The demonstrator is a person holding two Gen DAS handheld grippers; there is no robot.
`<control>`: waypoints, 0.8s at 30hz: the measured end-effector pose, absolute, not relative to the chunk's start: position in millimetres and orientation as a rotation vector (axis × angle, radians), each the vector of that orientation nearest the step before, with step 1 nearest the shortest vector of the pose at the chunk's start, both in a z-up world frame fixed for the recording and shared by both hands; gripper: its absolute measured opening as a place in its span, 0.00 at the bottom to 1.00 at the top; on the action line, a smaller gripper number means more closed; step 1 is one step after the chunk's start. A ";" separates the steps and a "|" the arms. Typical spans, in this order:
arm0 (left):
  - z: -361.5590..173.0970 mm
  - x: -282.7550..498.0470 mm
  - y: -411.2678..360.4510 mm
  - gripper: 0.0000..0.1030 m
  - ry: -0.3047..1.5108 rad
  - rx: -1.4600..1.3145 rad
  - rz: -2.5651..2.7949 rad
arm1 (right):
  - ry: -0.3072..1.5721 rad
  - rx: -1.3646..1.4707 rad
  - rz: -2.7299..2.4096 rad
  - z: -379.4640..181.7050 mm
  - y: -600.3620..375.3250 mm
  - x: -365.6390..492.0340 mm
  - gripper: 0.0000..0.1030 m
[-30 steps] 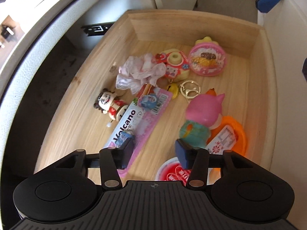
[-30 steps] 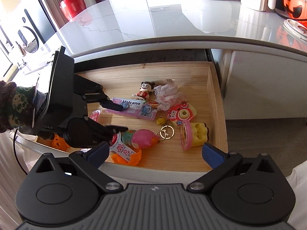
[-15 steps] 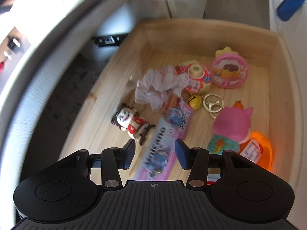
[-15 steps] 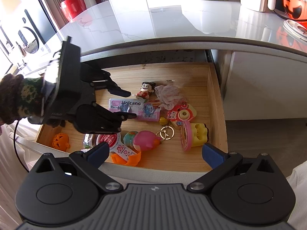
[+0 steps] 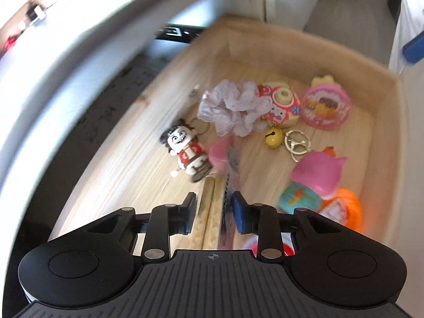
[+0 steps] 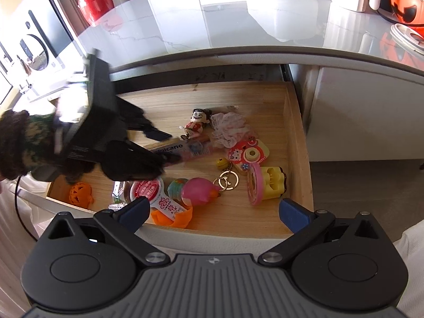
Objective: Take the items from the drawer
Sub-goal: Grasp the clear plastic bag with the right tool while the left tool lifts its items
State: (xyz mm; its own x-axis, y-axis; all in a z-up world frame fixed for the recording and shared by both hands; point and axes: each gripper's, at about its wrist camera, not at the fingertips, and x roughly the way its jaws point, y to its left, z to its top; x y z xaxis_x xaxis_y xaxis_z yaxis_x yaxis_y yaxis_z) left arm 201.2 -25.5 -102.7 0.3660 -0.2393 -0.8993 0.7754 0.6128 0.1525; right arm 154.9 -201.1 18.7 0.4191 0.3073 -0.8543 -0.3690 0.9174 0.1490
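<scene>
The open wooden drawer (image 5: 304,42) holds several small toys. My left gripper (image 5: 214,206) reaches into it, and the pink Volcano toothbrush pack (image 5: 229,175) stands on edge between its narrowed fingers. The pack leans on the right fingertip, with a gap at the left one. From the right wrist view, the left gripper (image 6: 163,145) straddles the pack (image 6: 182,148), held by a hand in a knitted sleeve (image 6: 23,143). A small doll figure (image 5: 185,151) lies just left of the pack. My right gripper (image 6: 214,212) hangs wide open and empty before the drawer's front edge.
Also in the drawer are a pale scrunchie (image 5: 233,108), a camera toy (image 5: 281,106), a round pink toy (image 5: 326,106), a yellow bell (image 5: 273,135), a key ring (image 5: 296,143), a pink squishy (image 5: 315,172), an orange cup (image 5: 349,209) and a small pumpkin (image 6: 79,190). The white counter (image 6: 238,26) overhangs the drawer's back.
My left gripper has moved deeper into the drawer and narrowed its fingers. The toothbrush pack, flat before, has tipped up on edge between them. The right gripper has stayed still.
</scene>
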 end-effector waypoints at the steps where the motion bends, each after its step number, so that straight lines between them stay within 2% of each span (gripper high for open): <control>1: -96.0 198.4 -20.7 0.31 1.002 0.624 -0.706 | 1.071 -0.070 0.442 18.2 -201.7 157.9 0.99; 4: -75.6 186.4 -7.1 0.27 1.031 0.601 -0.686 | 1.094 -0.153 0.450 18.2 -196.9 174.1 0.84; 10: -50.2 166.2 21.1 0.25 1.063 0.510 -0.680 | 1.007 -0.391 0.548 17.4 -159.9 220.5 0.83; 15: -53.4 163.5 43.1 0.25 1.074 0.483 -0.643 | 1.036 -0.585 0.596 -16.1 -115.7 258.6 0.70; 16: -54.2 165.3 47.2 0.25 1.076 0.474 -0.640 | 1.083 -0.599 0.607 -23.6 -109.1 266.3 0.61; 17: -54.6 167.1 51.1 0.25 1.077 0.464 -0.640 | 1.101 -0.603 0.615 -29.0 -104.6 271.6 0.59; 21: -52.4 168.0 59.7 0.25 1.075 0.455 -0.649 | 1.076 -0.737 0.562 -56.6 -88.0 281.3 0.58; 22: -51.5 168.1 61.3 0.25 1.075 0.454 -0.650 | 1.079 -0.757 0.548 -63.6 -86.0 283.9 0.52; 23: -49.9 166.9 61.2 0.25 1.073 0.456 -0.649 | 1.085 -0.770 0.541 -69.3 -85.0 286.1 0.39; 24: -48.0 165.4 61.0 0.25 1.070 0.461 -0.648 | 1.096 -0.775 0.538 -74.0 -84.9 288.0 0.33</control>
